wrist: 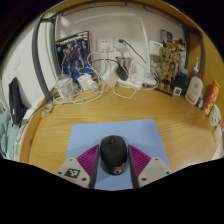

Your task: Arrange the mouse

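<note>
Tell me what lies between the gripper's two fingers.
In the gripper view, the black mouse lies between the fingers of the gripper, resting on the blue mouse mat on the wooden desk.

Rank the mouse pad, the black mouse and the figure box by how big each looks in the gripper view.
1. Blue mouse pad, clearly largest.
2. Figure box against the back wall.
3. Black mouse, between the fingers of the gripper.

The last two look close; the mouse sits much nearer the camera, so their order is unsure.

You can't read any text here: the print on the box (pixel 73 52) at eleven o'clock is too small.
</note>
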The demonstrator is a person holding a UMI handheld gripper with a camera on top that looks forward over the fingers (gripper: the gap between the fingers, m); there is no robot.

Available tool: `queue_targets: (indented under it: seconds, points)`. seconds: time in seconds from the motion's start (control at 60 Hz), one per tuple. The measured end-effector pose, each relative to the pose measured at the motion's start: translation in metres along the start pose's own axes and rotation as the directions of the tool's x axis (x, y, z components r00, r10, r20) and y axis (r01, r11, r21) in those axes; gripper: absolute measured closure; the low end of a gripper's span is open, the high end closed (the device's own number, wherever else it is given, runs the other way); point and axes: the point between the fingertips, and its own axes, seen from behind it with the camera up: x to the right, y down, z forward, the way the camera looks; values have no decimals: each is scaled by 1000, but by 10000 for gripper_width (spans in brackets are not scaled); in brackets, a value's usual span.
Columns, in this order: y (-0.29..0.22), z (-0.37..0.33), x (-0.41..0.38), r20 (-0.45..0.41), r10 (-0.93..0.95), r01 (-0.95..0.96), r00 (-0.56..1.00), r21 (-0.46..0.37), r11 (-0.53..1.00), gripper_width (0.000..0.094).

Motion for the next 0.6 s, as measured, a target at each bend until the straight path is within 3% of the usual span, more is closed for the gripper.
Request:
queue_targets:
  seconds: [0.033,0.067,0.1,0.6]
  points:
    - [-2,-4,1,1,14,-14,1000,-2,1000,343]
    - [-8,-10,4,-7,16,-16,1000,10,1000,191]
    - [-15,-18,7,-17,7,-6,1000,23,1000,131]
    - [-141,-213,-2,-2,-22,22,1000,192,981,101]
